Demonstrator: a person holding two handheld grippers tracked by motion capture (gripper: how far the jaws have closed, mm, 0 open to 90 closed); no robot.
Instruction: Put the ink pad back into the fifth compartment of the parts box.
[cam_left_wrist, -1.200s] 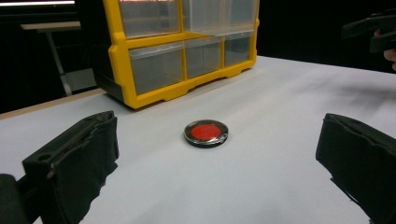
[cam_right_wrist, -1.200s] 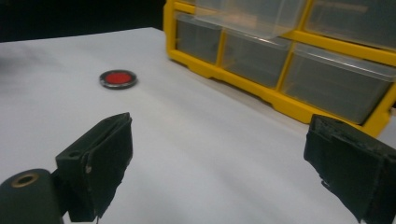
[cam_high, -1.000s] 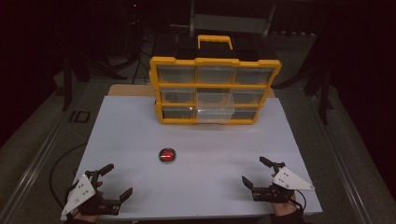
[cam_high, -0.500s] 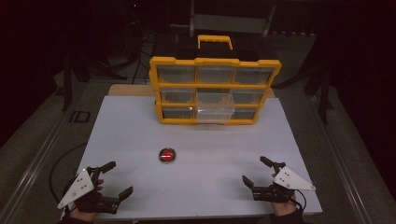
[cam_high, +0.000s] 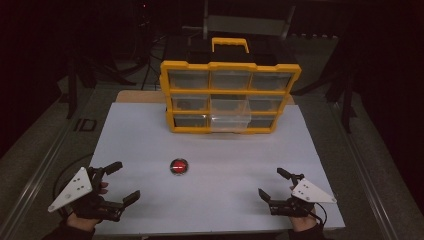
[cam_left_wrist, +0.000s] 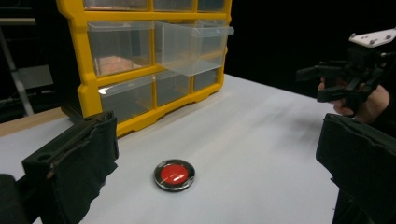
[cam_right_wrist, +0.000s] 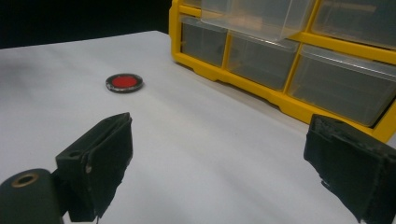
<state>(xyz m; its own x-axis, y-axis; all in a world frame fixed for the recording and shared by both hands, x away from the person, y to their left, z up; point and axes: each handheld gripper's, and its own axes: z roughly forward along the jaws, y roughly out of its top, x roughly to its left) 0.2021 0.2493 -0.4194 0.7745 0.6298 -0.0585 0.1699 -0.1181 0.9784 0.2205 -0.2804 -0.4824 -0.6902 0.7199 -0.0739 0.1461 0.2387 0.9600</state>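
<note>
A small round red disc with a dark metal rim lies flat on the white table top, in front of a yellow drawer cabinet. The disc lies just ahead of my left gripper's jaws in the left gripper view, and farther off to the left as the disc in the right gripper view. One clear middle drawer stands pulled out. My left gripper rests open at the front left. My right gripper rests open at the front right. Neither holds anything.
The cabinet has a yellow carry handle on top and rows of clear drawers. A wooden board edge shows behind the white top. Dark stands and floor surround the table. The other hand's gripper shows at the right of the left gripper view.
My left gripper has shifted slightly at the front left corner. The right gripper, the disc and the cabinet have stayed put.
</note>
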